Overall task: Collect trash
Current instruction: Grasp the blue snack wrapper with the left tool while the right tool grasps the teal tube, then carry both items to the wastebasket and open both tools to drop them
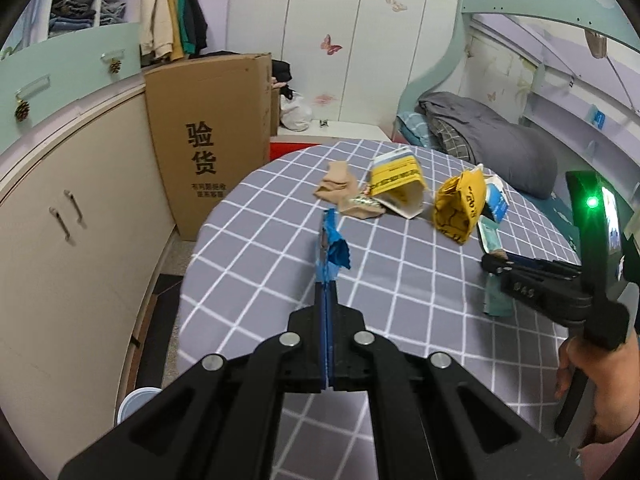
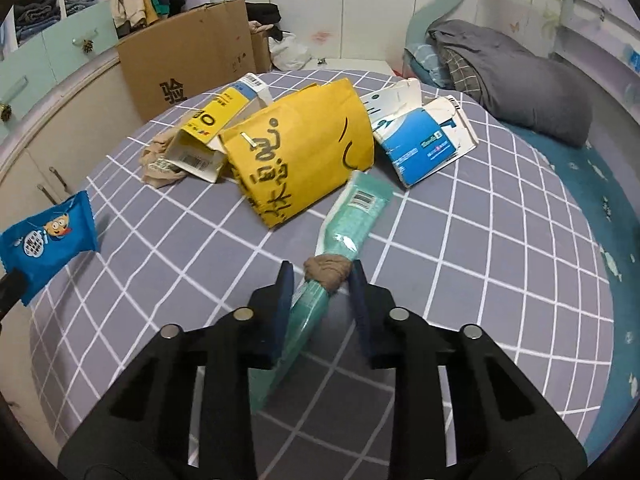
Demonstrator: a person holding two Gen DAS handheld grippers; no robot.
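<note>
Ahead, a yellow paper bag [image 2: 298, 152] with black handwriting is flanked on the checked bed [image 2: 500, 240] by two torn boxes; "验货" is read on a cardboard carton [image 1: 208, 136]. A blue cartoon wrapper [image 1: 334, 246] is pinched in the closed left fingers [image 1: 329, 236]. The teal packet [image 2: 352, 216] lies between the part-open right fingers [image 2: 362, 284]; contact cannot be told.

Left tongs [image 1: 329, 240] clamped fully together, pointing down and forward. Right tongs [image 2: 322, 280] tilted down, jaws partly apart, not pressing. Right hand [image 1: 600, 392] grips its handle.
</note>
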